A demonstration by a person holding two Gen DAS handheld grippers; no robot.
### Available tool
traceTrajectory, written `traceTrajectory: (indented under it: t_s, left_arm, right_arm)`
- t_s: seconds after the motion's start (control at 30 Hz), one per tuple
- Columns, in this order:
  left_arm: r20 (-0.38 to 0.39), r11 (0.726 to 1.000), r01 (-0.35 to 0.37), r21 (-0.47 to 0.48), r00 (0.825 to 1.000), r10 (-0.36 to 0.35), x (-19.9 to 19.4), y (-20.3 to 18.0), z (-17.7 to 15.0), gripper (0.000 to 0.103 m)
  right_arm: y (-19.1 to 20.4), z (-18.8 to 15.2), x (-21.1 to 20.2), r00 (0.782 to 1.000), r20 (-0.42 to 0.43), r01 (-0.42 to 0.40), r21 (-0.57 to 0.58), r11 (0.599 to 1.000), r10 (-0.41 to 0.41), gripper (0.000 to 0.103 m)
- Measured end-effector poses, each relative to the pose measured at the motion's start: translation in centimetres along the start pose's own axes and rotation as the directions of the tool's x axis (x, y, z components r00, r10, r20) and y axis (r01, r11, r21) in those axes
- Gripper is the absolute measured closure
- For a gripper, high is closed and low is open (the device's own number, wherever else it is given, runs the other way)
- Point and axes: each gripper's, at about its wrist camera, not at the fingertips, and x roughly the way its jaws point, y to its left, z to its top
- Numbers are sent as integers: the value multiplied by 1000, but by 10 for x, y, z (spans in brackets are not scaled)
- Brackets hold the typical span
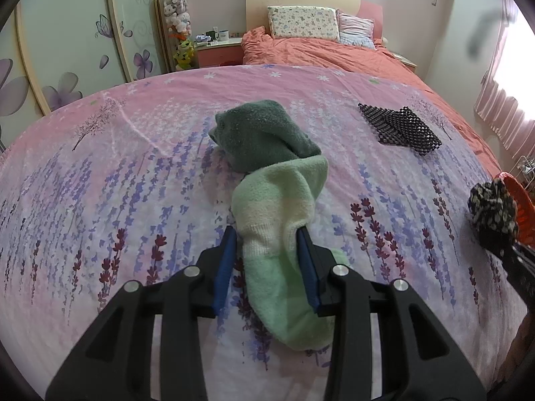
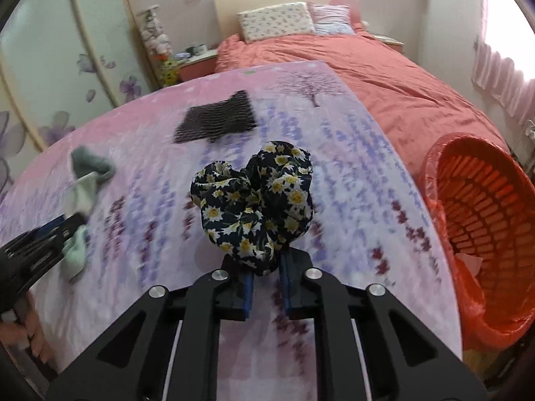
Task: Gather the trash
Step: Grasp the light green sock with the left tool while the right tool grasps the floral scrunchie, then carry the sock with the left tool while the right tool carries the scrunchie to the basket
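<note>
A light green sock (image 1: 277, 234) lies on the lavender-print sheet (image 1: 117, 167) with a dark green sock (image 1: 260, 133) at its far end. My left gripper (image 1: 266, 234) is open, one finger on each side of the light green sock. My right gripper (image 2: 264, 264) is shut on a bunched dark floral cloth (image 2: 257, 200) and holds it above the sheet. That cloth also shows at the right edge of the left wrist view (image 1: 491, 210). A black dotted cloth (image 1: 398, 128) lies flat farther back; it also shows in the right wrist view (image 2: 217, 118).
A red plastic basket (image 2: 485, 220) lined with a red bag stands at the right of the sheet. Behind lie an orange duvet (image 2: 367, 77), two pillows (image 1: 302, 21), a bedside table (image 1: 217, 48) and a flowered wardrobe (image 1: 67, 50) at the left.
</note>
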Motion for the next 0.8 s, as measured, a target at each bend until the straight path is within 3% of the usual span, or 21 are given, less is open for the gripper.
traceTrajectory:
  t_s: [0.2, 0.33, 0.47, 0.8]
  left_arm:
    - [1, 1000, 14, -5, 1000, -14, 0, 2, 0, 64]
    - [7, 997, 71, -33, 997, -71, -2, 7, 0, 53]
    - [3, 993, 100, -64, 995, -100, -6, 9, 2, 52]
    - [-7, 999, -1, 32, 1000, 2, 0, -16, 1, 52]
  right_arm:
    - [7, 0, 3, 1000, -11, 7, -16, 1000, -7, 93]
    - [14, -2, 4, 999, -11, 46, -47, 998, -47, 93]
    - [15, -2, 3, 999, -11, 51, -51, 997, -52, 93]
    - [12, -2, 4, 999, -12, 31, -33, 999, -32, 93]
